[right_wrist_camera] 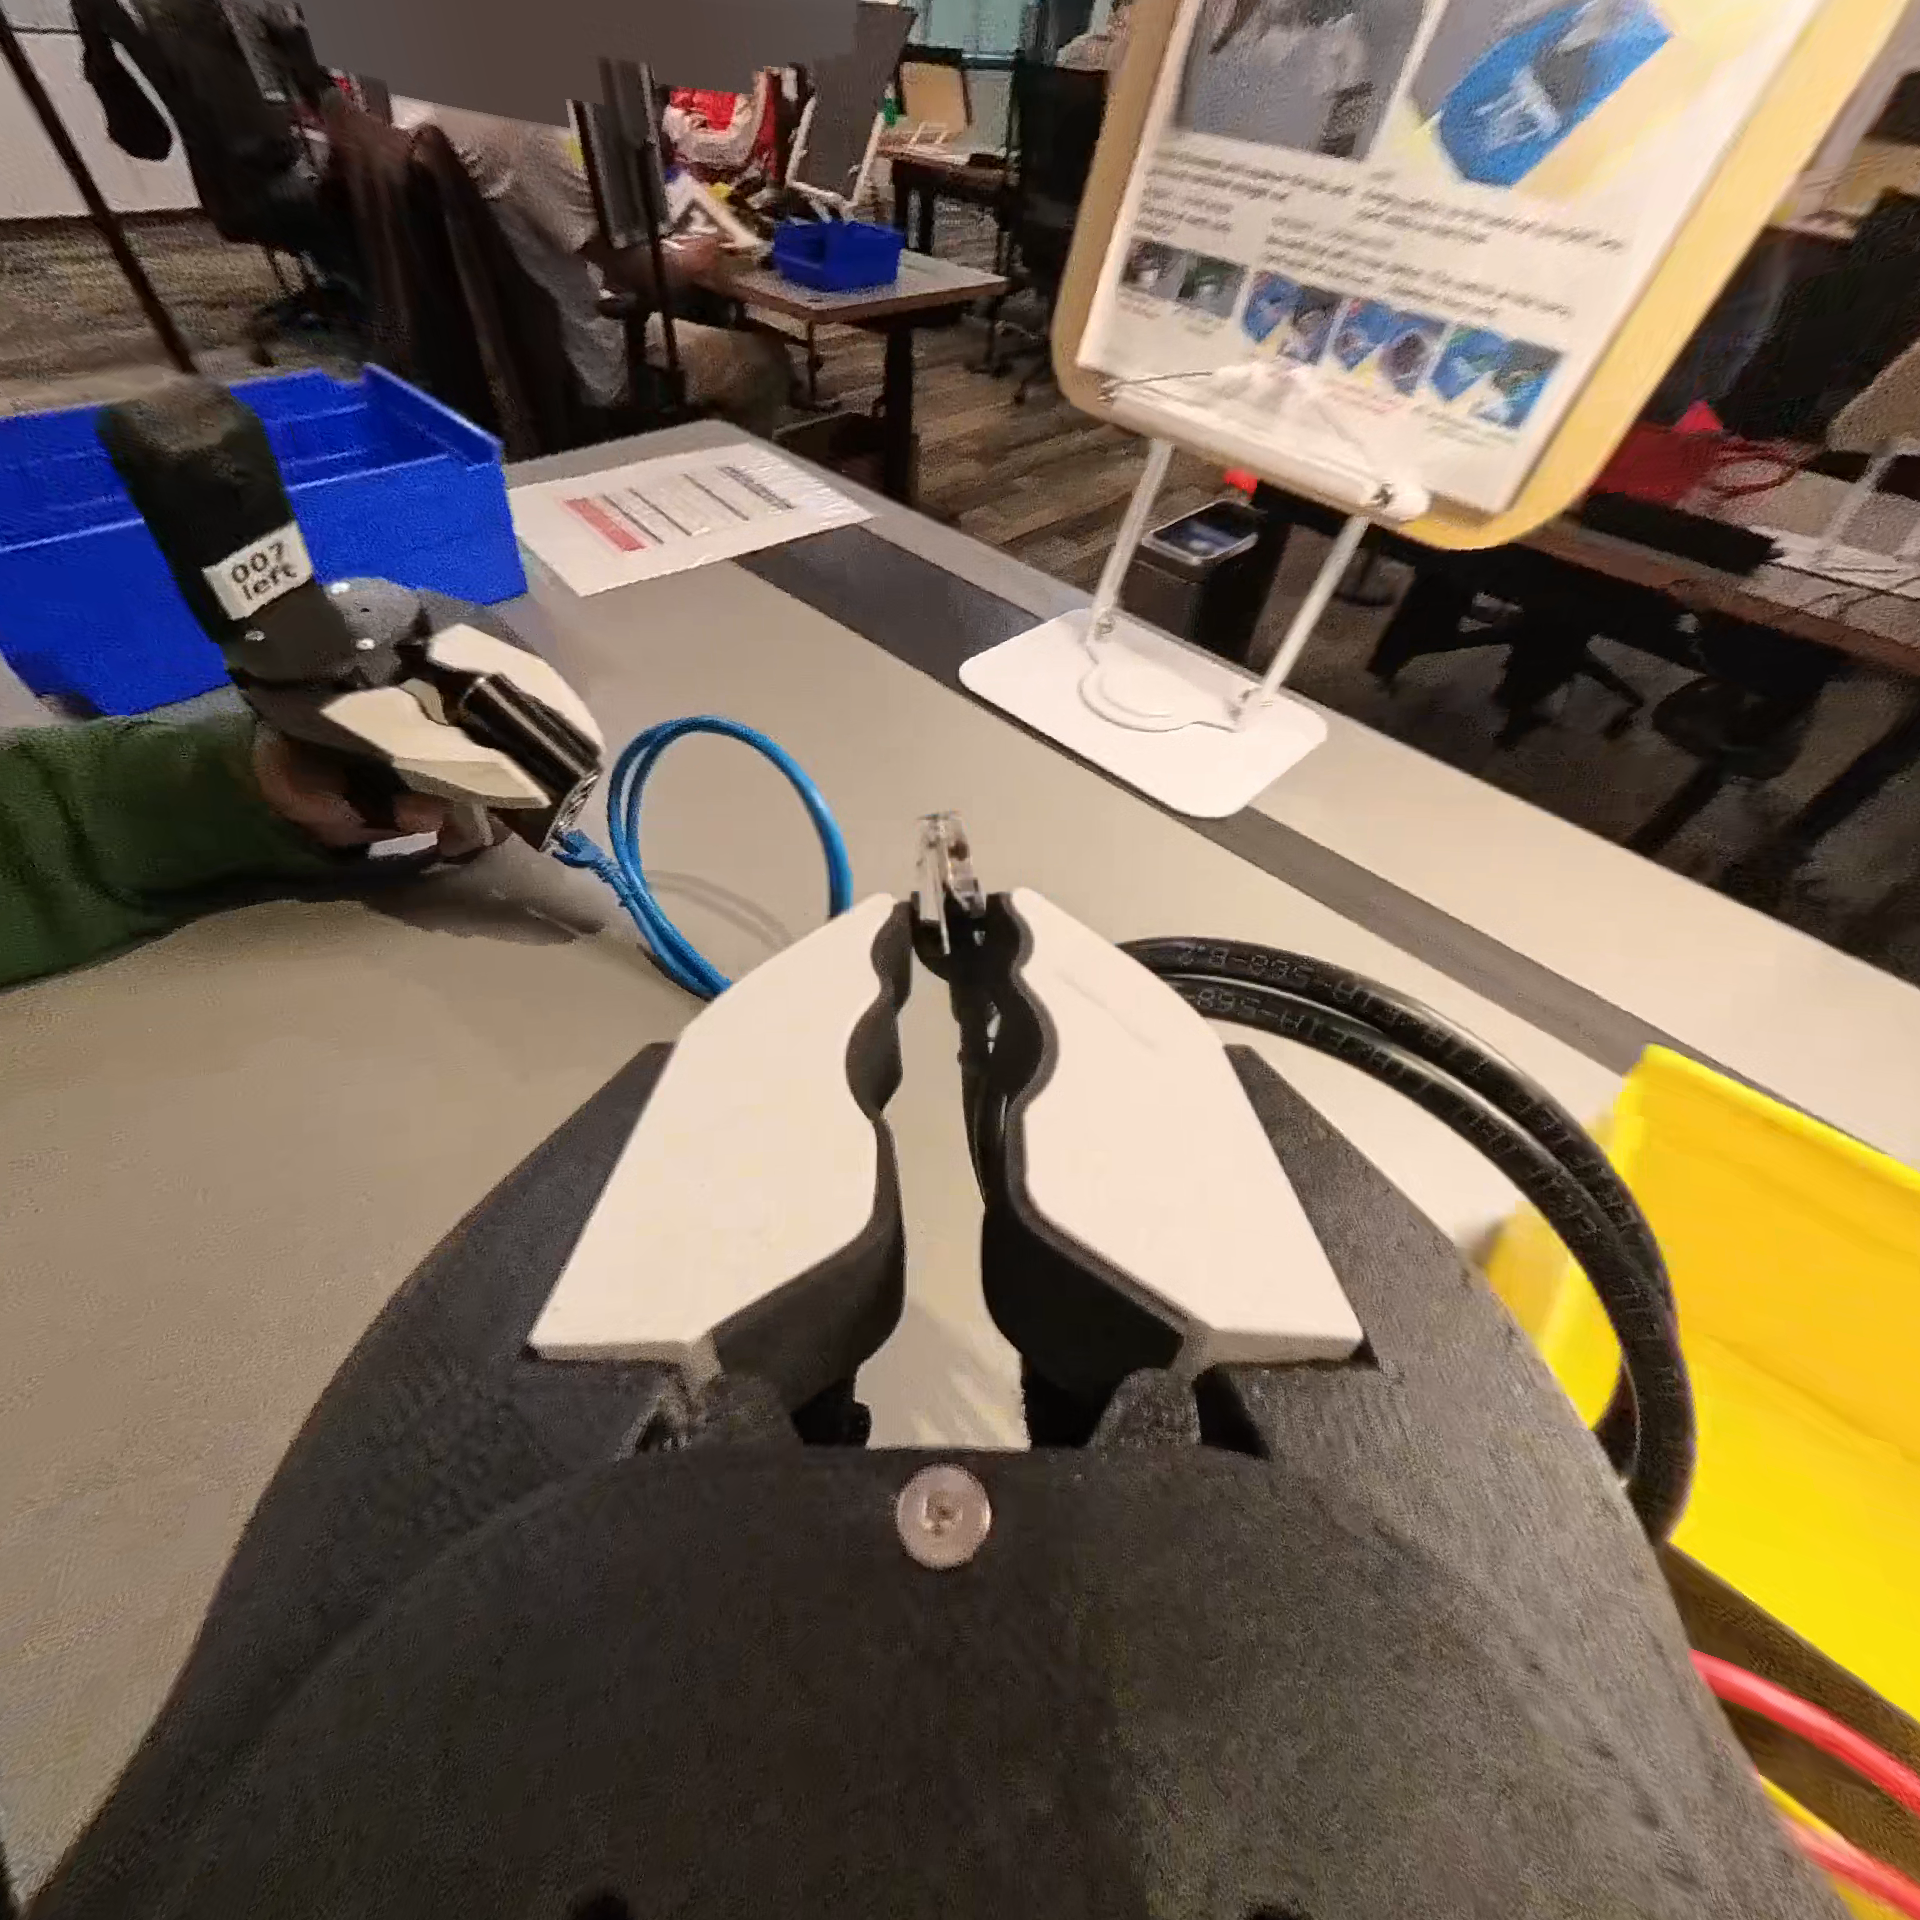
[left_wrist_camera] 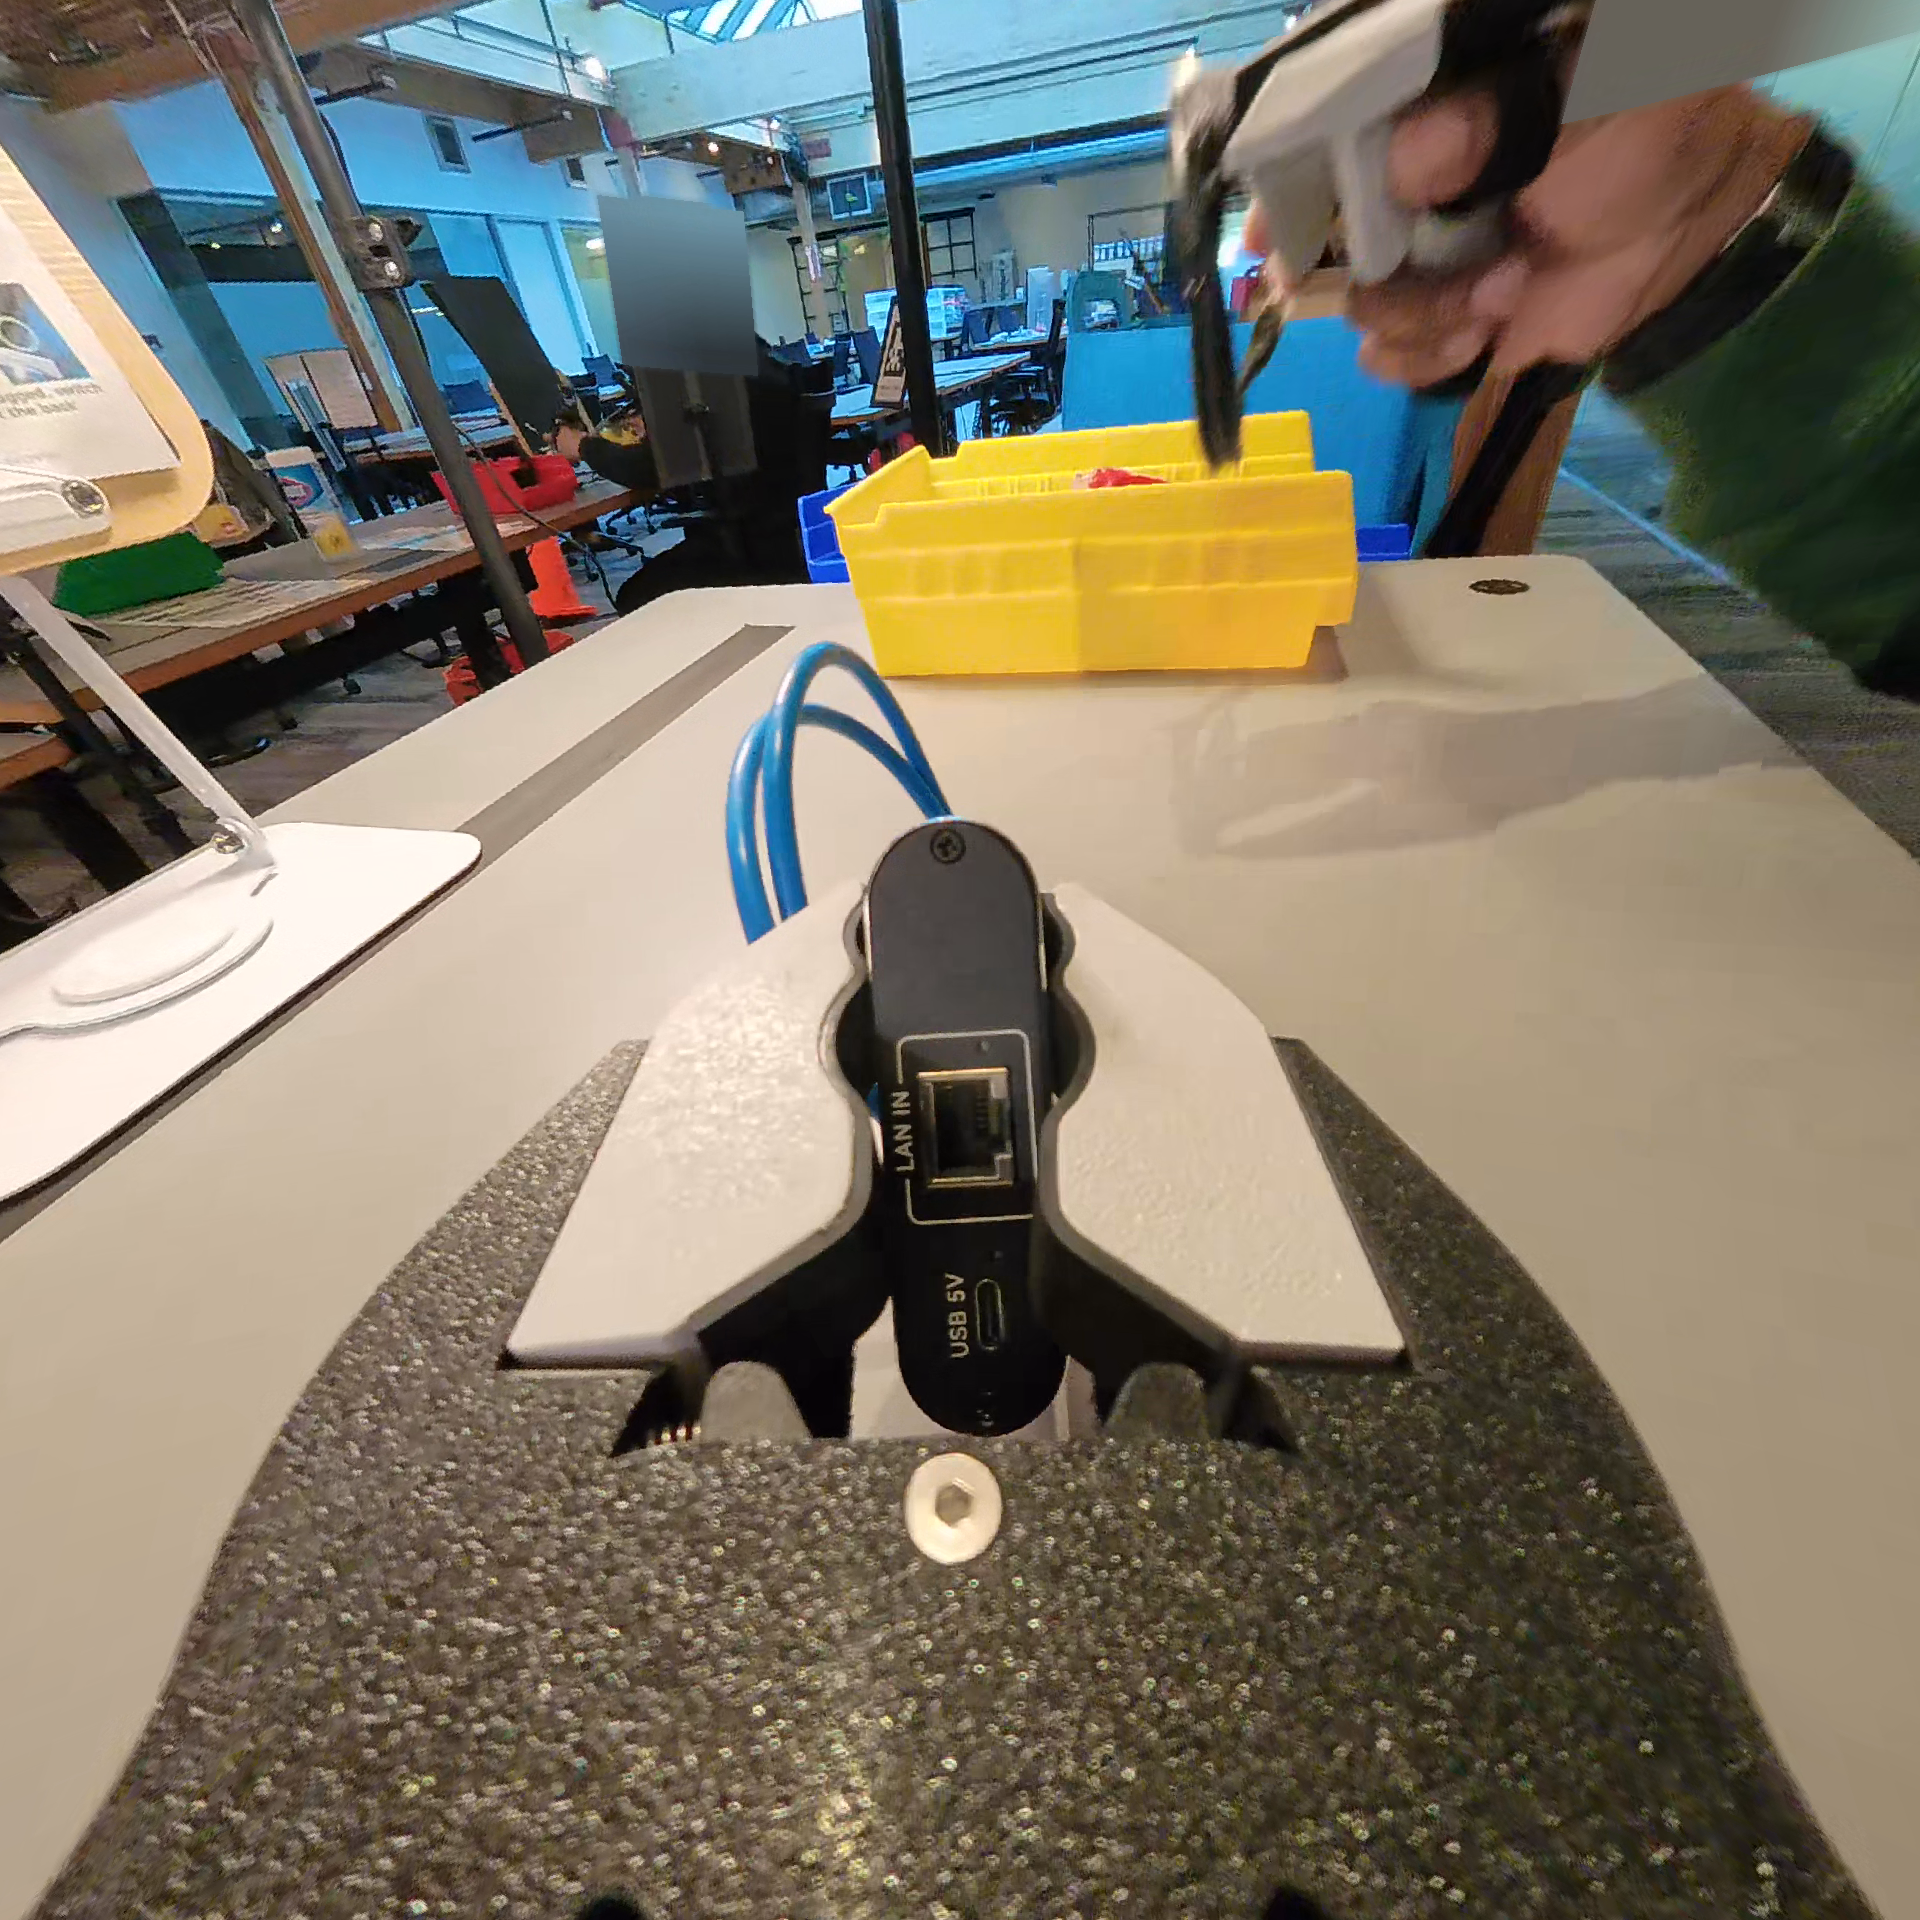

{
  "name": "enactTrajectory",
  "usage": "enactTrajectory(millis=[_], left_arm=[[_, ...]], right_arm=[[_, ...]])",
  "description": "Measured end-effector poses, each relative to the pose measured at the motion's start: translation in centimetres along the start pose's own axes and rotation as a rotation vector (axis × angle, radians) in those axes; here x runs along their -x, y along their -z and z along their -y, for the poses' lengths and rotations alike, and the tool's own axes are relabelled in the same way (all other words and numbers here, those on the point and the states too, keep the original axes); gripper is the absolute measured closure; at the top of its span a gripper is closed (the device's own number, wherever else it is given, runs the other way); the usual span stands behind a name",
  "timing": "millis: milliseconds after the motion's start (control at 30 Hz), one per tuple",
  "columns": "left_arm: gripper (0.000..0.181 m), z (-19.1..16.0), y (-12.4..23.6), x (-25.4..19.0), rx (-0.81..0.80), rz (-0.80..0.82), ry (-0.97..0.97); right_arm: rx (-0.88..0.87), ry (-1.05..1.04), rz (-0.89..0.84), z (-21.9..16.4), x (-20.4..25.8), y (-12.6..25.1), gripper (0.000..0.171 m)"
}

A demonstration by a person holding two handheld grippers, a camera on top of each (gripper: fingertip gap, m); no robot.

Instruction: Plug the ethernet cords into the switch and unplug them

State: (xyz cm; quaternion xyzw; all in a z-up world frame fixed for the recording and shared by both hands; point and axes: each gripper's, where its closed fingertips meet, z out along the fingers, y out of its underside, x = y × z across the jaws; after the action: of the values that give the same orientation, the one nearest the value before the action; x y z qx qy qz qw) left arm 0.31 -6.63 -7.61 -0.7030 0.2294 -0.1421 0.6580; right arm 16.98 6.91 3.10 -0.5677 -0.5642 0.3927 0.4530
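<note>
My left gripper is clamped on the black switch, which stands on end between the fingers with one empty network port and a small power port facing my camera. A blue ethernet cord is plugged into the switch's far end and loops over the grey table behind it. In the right wrist view that same cord curls in a ring near the middle of the table, just beside the left gripper.

My right gripper pinches a black ethernet cord close behind its clear plug, which sticks out past the fingertips. The rest of the cord arcs back over the yellow bin at the table's edge.

From the left, the right gripper is blurred above the yellow bin. A white stand carries a printed sheet by the far edge, and a blue bin sits at a corner.
</note>
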Motion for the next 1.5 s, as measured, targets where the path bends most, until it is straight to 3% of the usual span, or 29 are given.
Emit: enactTrajectory(millis=[133, 200, 333, 467, 567, 700, 867, 933, 1167, 1300, 1500], left_arm=[[0.153, 0.0, -0.1, 0.1, 0.004, 0.005, 0.002], [0.153, 0.0, -0.1, 0.2, 0.005, 0.006, 0.005], [0.153, 0.0, -0.1, 0.1, 0.004, 0.005, 0.0], [0.153, 0.0, 0.0, 0.2, 0.003, 0.002, 0.041], [0.153, 0.1, 0.1, 0.4, -0.003, -0.004, 0.115], [0.153, 0.3, 0.3, 1.0, -0.025, -0.009, 0.237], [0.153, 0.1, 0.8, 2.7, -0.079, 0.012, 0.474], [0.153, 0.1, 1.2, 3.4, -0.122, 0.02, 0.554], [0.153, 1.1, 2.0, 4.4, -0.274, 0.012, 0.677], [0.153, 1.2, 2.0, 4.5, -0.3, 0.05, 0.67], [0.153, 2.9, 4.1, 5.9, -0.515, 0.148, 0.655]], right_arm=[[0.106, 0.039, -0.171, 1.0, -4.9, 7.2, 0.157], [0.226, 0.006, -0.129, -1.0, -6.4, 8.8, 0.157], [0.391, -0.106, -0.145, -7.3, -10.8, 9.3, 0.156], [0.52, -0.262, -0.071, -13.7, -12.2, 7.9, 0.156], [0.523, -0.239, -0.13, -14.0, -13.3, 7.6, 0.15], [0.578, -0.059, -0.226, -11.5, -13.3, 7.9, 0.143], [0.677, 0.168, -0.275, -9.2, -10.9, 6.0, 0.141], [0.664, 0.185, -0.213, -8.8, -9.0, 4.0, 0.14], [0.389, 0.261, 0.305, -7.2, 7.1, -9.2, 0.136], [0.173, 0.355, 0.478, -7.2, 15.5, -16.6, 0.138], [0.032, 0.233, 0.545, -6.9, 21.6, -18.1, 0.159]])
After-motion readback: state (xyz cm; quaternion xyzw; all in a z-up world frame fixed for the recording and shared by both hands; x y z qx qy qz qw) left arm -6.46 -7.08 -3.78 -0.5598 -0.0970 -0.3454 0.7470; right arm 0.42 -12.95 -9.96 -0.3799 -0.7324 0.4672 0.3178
